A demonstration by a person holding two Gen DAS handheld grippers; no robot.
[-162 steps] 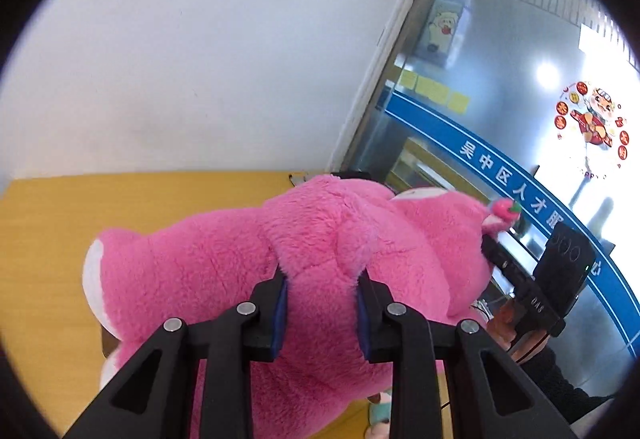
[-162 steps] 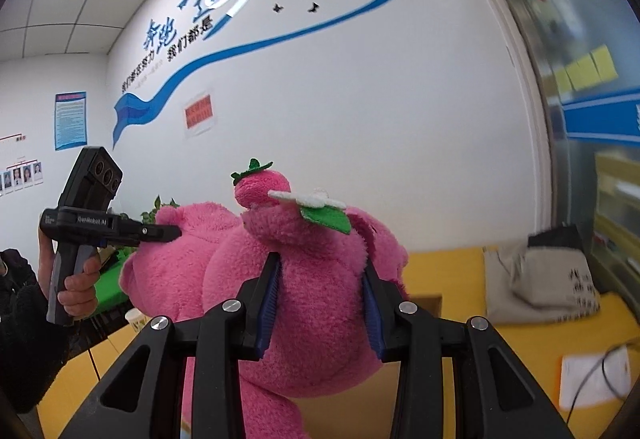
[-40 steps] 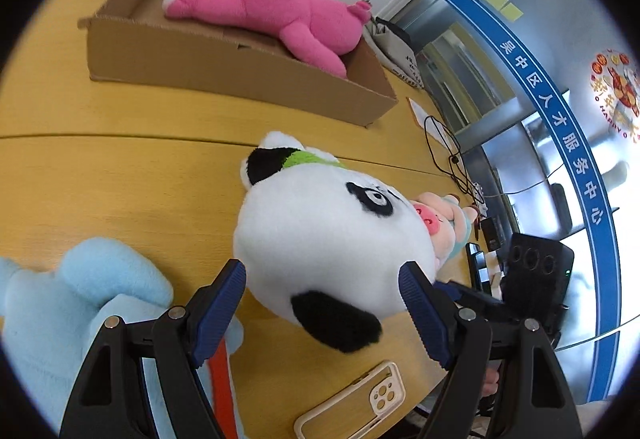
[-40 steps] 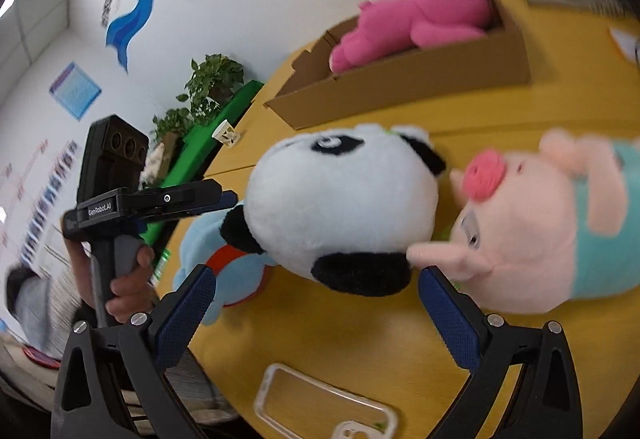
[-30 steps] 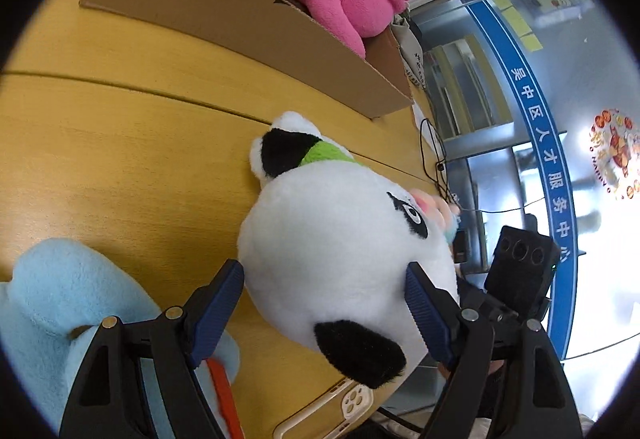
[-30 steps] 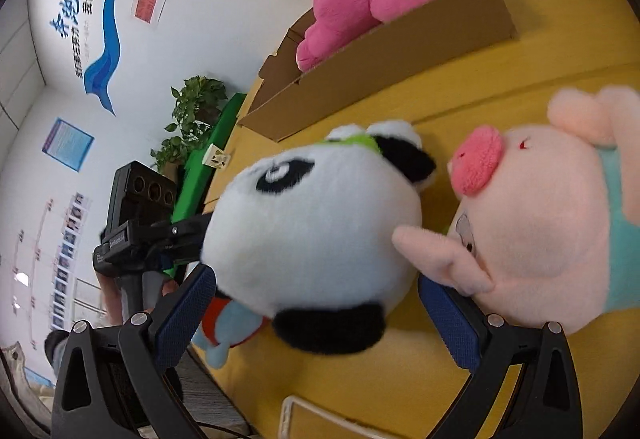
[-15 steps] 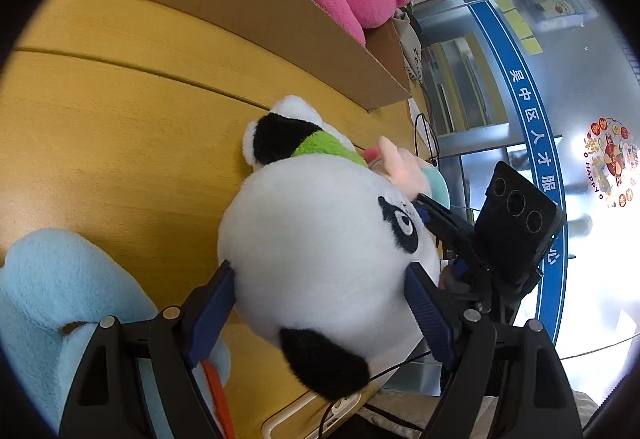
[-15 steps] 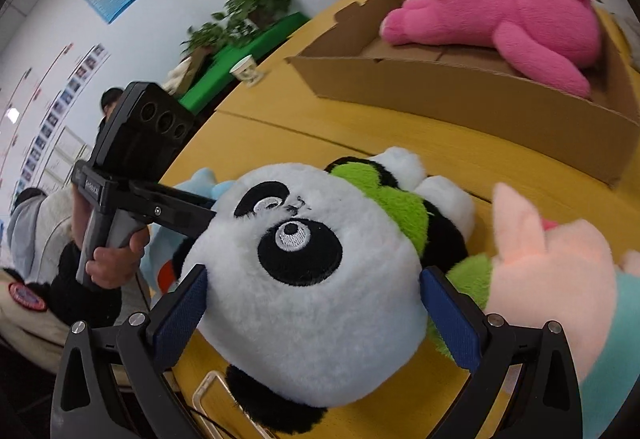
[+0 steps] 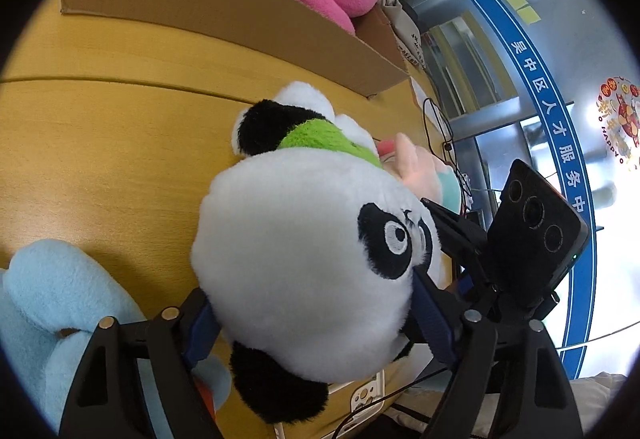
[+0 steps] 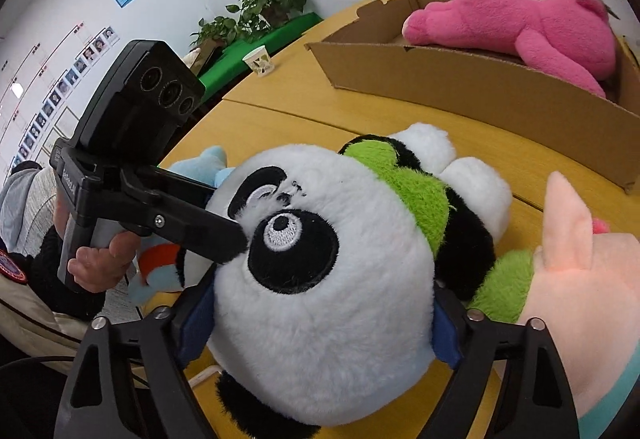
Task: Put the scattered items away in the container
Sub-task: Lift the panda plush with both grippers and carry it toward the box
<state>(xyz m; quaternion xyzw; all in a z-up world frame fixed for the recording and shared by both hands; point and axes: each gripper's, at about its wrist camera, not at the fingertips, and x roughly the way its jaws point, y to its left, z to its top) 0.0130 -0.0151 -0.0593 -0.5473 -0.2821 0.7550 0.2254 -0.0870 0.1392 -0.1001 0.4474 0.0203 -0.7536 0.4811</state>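
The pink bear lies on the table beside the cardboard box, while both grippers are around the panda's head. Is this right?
Not quite. The pink bear lies inside the cardboard box, not beside it, as the right wrist view shows. Both grippers are indeed around the panda.

We see the panda [image 10: 320, 299] in short, fluffy plush with stitched eyes, and the pink toy [image 10: 520, 23] in shaggier pile. The box [image 10: 460, 83] is matt brown corrugated cardboard, and the table [image 9: 100, 143] smooth yellow wood-grain laminate. The left gripper [image 9: 316, 323] looks like matt black plastic with blue pads.
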